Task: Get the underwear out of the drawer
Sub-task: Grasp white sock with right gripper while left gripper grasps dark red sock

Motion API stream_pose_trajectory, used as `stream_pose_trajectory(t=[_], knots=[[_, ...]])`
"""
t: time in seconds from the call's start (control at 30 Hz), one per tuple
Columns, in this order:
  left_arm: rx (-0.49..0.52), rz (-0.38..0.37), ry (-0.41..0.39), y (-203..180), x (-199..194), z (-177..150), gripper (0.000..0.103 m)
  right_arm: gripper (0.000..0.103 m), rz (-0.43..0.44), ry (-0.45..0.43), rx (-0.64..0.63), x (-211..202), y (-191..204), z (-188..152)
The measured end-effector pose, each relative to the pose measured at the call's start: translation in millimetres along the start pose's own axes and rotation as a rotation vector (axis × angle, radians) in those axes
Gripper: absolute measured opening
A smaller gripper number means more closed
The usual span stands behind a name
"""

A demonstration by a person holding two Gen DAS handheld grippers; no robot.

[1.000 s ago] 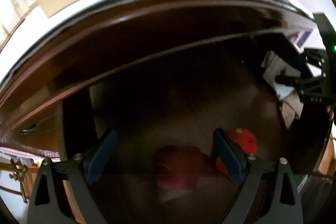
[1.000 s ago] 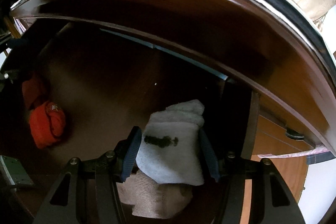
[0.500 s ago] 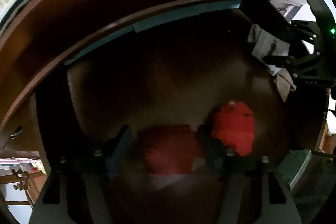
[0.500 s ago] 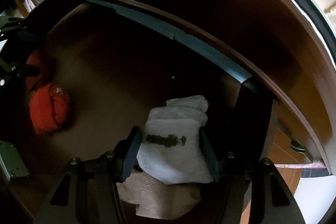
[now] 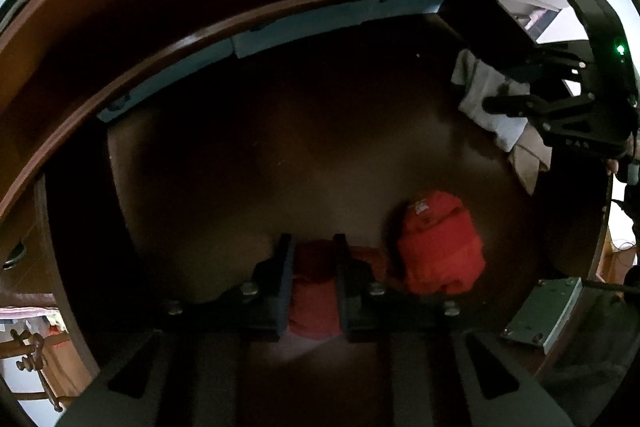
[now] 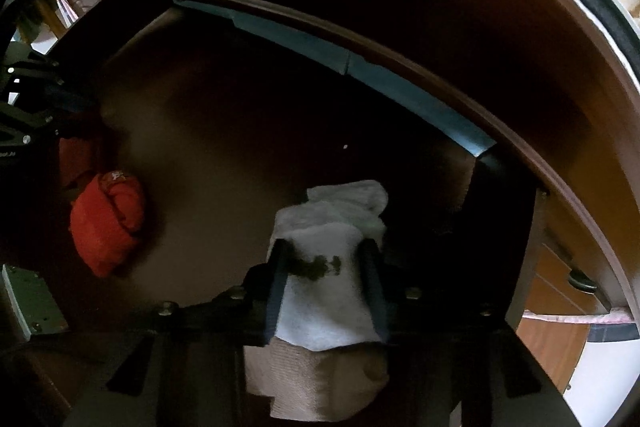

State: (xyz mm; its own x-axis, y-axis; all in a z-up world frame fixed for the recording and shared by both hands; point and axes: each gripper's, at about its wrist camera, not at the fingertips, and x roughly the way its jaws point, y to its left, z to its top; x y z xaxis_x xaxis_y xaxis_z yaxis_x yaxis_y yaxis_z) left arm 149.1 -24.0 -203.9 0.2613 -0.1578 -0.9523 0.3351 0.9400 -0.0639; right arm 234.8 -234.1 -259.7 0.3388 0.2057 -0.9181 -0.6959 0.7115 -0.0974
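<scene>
Both my hand-held grippers are inside the open drawer [image 5: 280,155]. My left hand-held gripper [image 5: 314,259] is closed narrowly on a dark red garment [image 5: 314,291]. My right hand-held gripper [image 6: 324,267] is closed partway around a folded white garment [image 6: 324,291], which lies on a beige one [image 6: 320,383]. A rolled orange-red garment [image 5: 438,247] sits ungripped just beside the left one. Judgement: grasps made, nothing lifted out yet; removal of all four remains.
</scene>
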Motion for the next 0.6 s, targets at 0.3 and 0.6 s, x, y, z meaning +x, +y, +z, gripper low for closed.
stream_pose_trajectory(t=[0.3,0.6], knots=[[-0.001,0.011,-0.055,-3,-7,3,0.009,0.021,0.017,-0.031,-0.011,-5,2,-5],[0.008,0.038,-0.117,-5,-25,-8,0.007,0.016,0.016,-0.075,-0.022,-21,11,-5]])
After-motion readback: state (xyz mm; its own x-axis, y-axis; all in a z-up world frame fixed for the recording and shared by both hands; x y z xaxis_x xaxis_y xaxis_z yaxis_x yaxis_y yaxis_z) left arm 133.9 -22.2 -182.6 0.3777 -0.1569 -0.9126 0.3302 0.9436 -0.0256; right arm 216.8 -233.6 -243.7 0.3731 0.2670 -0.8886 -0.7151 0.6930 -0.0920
